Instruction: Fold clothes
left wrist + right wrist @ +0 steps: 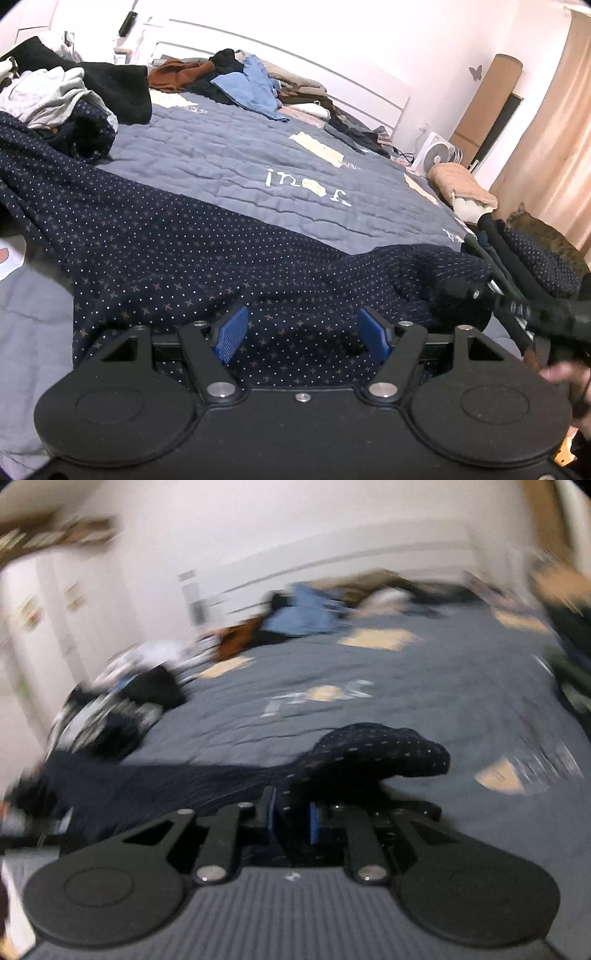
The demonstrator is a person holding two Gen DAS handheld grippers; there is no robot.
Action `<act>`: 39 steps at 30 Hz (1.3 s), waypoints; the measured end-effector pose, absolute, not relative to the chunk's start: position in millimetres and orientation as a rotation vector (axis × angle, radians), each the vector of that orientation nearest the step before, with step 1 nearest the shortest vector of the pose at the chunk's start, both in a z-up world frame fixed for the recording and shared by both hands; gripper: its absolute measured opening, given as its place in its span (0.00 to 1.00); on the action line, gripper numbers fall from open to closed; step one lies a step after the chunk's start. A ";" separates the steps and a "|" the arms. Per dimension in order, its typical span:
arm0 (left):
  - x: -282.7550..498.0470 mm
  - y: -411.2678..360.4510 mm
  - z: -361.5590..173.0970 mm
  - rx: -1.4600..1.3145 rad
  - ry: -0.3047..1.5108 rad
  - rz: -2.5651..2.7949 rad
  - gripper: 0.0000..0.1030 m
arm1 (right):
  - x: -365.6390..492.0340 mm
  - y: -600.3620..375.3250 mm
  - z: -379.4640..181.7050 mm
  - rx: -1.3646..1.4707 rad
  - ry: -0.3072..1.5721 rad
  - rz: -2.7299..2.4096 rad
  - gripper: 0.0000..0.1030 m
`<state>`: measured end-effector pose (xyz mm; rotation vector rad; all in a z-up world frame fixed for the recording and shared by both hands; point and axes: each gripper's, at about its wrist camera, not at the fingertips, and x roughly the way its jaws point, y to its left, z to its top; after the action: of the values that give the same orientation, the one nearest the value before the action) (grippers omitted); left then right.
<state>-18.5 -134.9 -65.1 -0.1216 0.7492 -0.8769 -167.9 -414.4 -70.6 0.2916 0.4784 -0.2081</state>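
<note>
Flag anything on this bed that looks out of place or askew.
The navy dotted garment lies bunched and wrinkled across the grey quilt, not flat. Unfolded clothes are heaped by the headboard. A cat sits at the bed's edge beside the right gripper, which pinches the garment's end.

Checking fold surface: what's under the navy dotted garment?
The navy dotted garment lies on the grey-blue quilt, bare beyond it. A white item shows at its left edge; anything directly beneath is covered.

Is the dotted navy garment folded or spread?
Spread, not folded: the navy garment lies rumpled across the quilt, one end pinched in the right hand-held gripper.
</note>
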 end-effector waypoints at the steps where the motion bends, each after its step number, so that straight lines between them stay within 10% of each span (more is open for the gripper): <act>1: -18.5 -134.8 -65.0 -0.122 0.748 -0.877 0.64 | -165.7 -401.6 -69.7 0.247 0.491 -0.156 0.16; 11: -18.2 -137.1 -67.4 -0.114 0.760 -0.872 0.64 | -151.6 -311.3 -101.8 0.013 0.763 0.151 0.32; 22: -19.7 -137.9 -68.1 -0.110 0.761 -0.875 0.64 | -188.1 -384.0 -41.3 0.278 0.549 0.119 0.57; 39: -22.0 -144.9 -69.5 -0.107 0.769 -0.887 0.64 | -189.9 -496.3 -123.1 0.899 0.619 -0.300 0.59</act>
<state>-22.0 -144.9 -69.5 -0.1074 0.7687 -0.8867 -189.9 -496.3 -123.1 0.8995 0.6186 -0.2999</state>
